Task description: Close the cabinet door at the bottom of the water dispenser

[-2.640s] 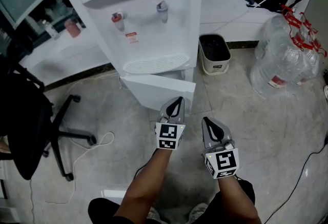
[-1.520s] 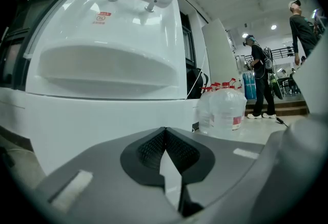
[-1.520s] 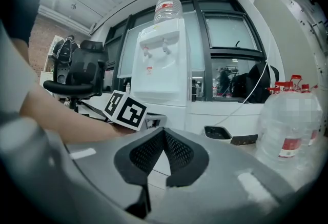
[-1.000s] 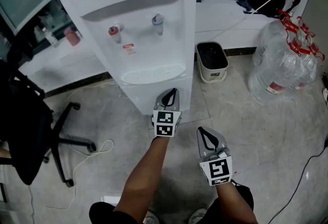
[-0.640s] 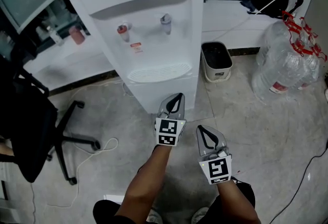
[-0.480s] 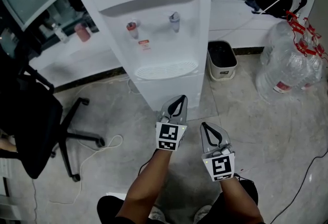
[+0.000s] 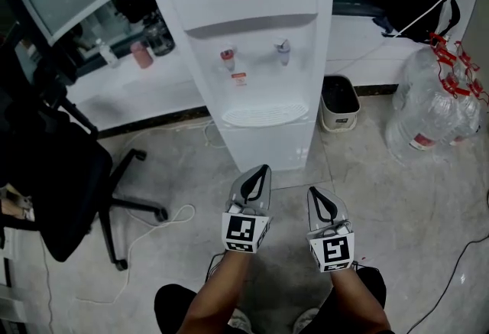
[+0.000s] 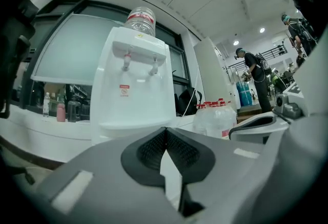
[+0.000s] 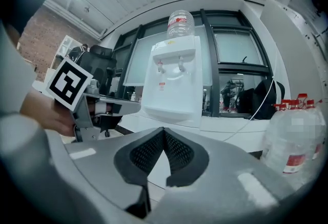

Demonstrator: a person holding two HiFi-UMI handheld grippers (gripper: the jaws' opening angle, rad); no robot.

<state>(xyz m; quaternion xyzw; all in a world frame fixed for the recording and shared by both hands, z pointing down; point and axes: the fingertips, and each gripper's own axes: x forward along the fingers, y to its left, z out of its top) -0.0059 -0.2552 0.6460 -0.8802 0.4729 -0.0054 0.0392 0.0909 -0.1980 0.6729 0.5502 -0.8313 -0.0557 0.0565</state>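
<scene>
A white water dispenser (image 7: 252,34) stands against the wall, with a red tap and a blue tap above a drip tray. Its bottom cabinet door (image 7: 271,145) lies flush with the body, shut. My left gripper (image 7: 260,174) hangs shut a short way in front of the door, not touching it. My right gripper (image 7: 319,199) is shut too, lower and to the right, holding nothing. The dispenser (image 8: 134,82) fills the middle of the left gripper view, and the dispenser (image 9: 173,84) also shows in the right gripper view, where the left gripper (image 9: 110,105) appears at the left.
A black office chair (image 7: 57,179) stands at the left, with a white cable (image 7: 164,222) on the floor beside it. A small bin (image 7: 340,103) sits right of the dispenser. Large water bottles (image 7: 435,111) lie at the right. A black cable (image 7: 458,271) crosses the floor at lower right.
The cabinet door, open 2.6 s ago, is now shut. Both grippers have drawn back from the dispenser, and the head view has pulled away to show more of it.
</scene>
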